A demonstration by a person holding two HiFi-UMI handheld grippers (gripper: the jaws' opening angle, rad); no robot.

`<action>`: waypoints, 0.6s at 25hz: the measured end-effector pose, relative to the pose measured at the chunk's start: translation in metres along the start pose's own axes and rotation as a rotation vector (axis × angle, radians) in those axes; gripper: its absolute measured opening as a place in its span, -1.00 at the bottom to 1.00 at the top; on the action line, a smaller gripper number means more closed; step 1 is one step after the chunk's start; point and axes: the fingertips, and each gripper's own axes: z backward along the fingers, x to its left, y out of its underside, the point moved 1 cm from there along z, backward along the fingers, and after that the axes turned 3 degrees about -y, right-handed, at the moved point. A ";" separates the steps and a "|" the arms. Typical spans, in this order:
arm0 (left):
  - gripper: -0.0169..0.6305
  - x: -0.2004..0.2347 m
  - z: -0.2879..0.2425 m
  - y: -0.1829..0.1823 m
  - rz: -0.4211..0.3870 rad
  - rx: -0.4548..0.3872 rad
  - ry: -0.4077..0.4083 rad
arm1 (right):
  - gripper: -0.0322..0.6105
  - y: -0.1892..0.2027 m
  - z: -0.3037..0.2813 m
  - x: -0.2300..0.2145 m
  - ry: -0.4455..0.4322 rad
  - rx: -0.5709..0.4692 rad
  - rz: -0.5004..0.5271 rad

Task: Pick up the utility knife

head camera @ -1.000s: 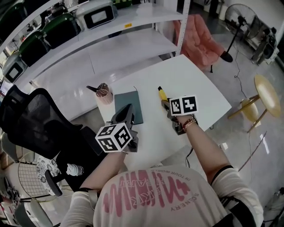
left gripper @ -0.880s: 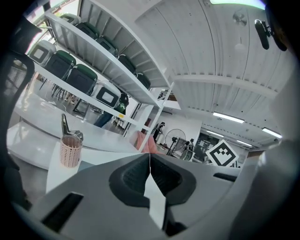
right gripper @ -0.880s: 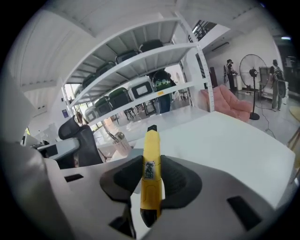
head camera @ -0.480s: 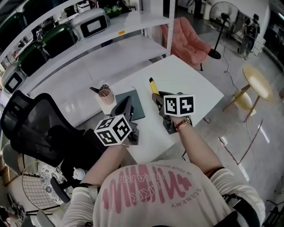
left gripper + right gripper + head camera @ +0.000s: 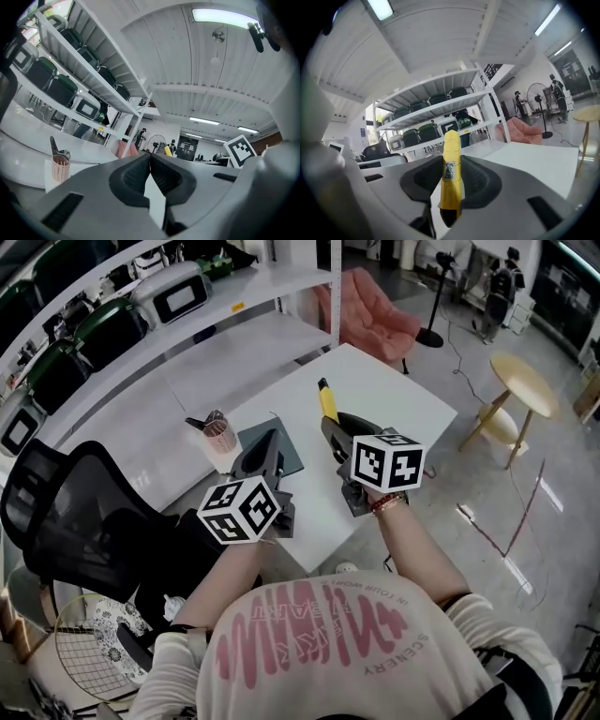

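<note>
right gripper [image 5: 450, 180] clamped the knife [image 5: 452, 150]: yellow, ridged, small label, black near end; left gripper [image 5: 149, 174] had jaws together.

Bright, even indoor light with no hard shadows.

Left gripper view: a ceiling strip light [image 5: 225, 15], high above and right of the left claw [image 5: 149, 159], is blown out to white. The claw body nearest the lens is soft.

Right gripper view: a second strip lamp [image 5: 380, 8] sits above and left of the right claw [image 5: 451, 161]. The utility knife [image 5: 451, 183] at the claw is sharp.

Both gripper views are fisheye, with dark corners and bowed straight lines.

Head view: the white worktop [image 5: 403, 399] beyond the claws is nearly overexposed. The glossy floor [image 5: 525, 521] right of the right claw shows streaky glare.
</note>
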 end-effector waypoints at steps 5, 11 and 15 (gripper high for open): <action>-0.87 -0.009 0.029 0.001 -0.016 0.006 0.035 | -0.48 0.015 0.027 0.022 0.042 -0.044 -0.018; -0.87 -0.009 0.062 0.006 -0.041 0.009 0.051 | -0.47 0.028 0.056 0.044 0.066 -0.133 -0.084; -0.87 -0.007 0.074 0.011 -0.027 0.015 0.044 | -0.47 0.038 0.067 0.049 0.097 -0.139 -0.092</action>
